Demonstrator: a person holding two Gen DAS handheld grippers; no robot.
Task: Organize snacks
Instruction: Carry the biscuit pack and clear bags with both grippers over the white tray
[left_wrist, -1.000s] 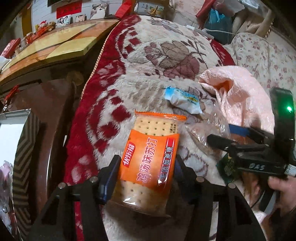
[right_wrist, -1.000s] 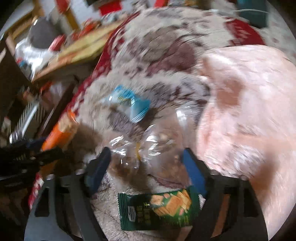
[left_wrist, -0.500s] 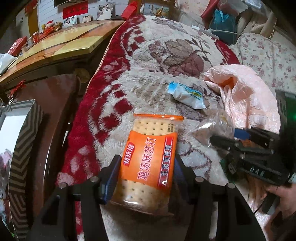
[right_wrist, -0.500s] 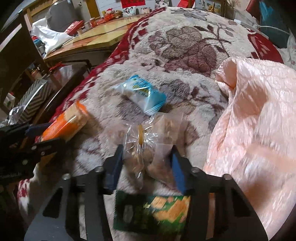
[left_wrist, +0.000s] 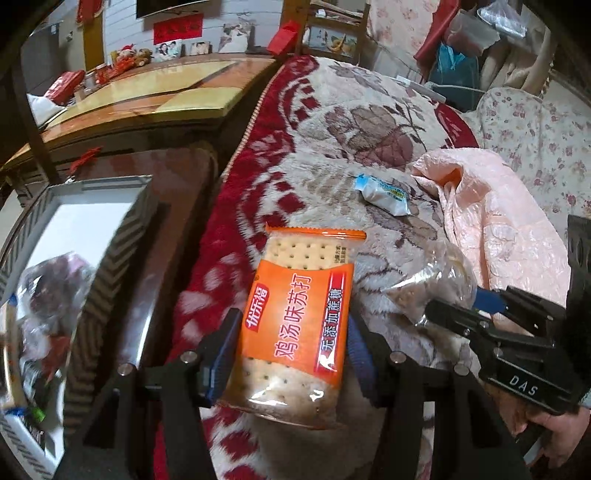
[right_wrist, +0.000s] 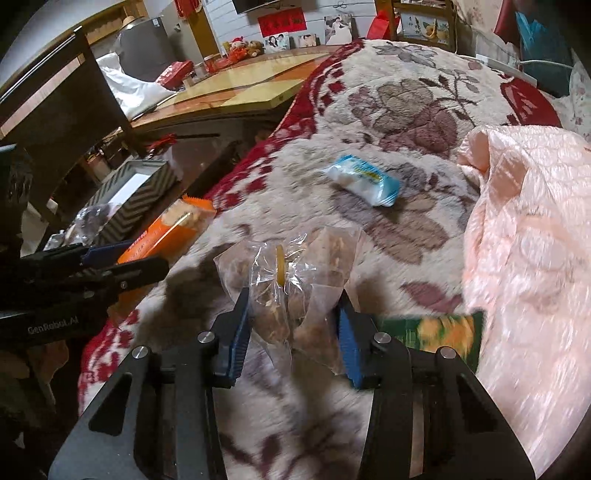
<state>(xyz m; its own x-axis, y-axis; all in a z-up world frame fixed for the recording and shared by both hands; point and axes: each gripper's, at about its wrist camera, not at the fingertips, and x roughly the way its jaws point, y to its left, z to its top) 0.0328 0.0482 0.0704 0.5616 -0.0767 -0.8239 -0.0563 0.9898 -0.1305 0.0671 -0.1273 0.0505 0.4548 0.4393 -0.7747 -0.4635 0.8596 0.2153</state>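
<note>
2 snacks are in my grippers now. My right gripper (right_wrist: 291, 325) was wide open a moment ago; its jaws are closing and already pinch the clear bag of treats (right_wrist: 288, 280), lifted off the blanket (right_wrist: 406, 122). My left gripper (left_wrist: 291, 354) still clamps the orange cracker pack (left_wrist: 299, 325). Both have slid toward the striped box (left_wrist: 110, 266), which shows much more now. I think both go in there next. 2 more snacks wait: the blue packet (right_wrist: 364, 182) and the green pack (right_wrist: 439, 328).
</note>
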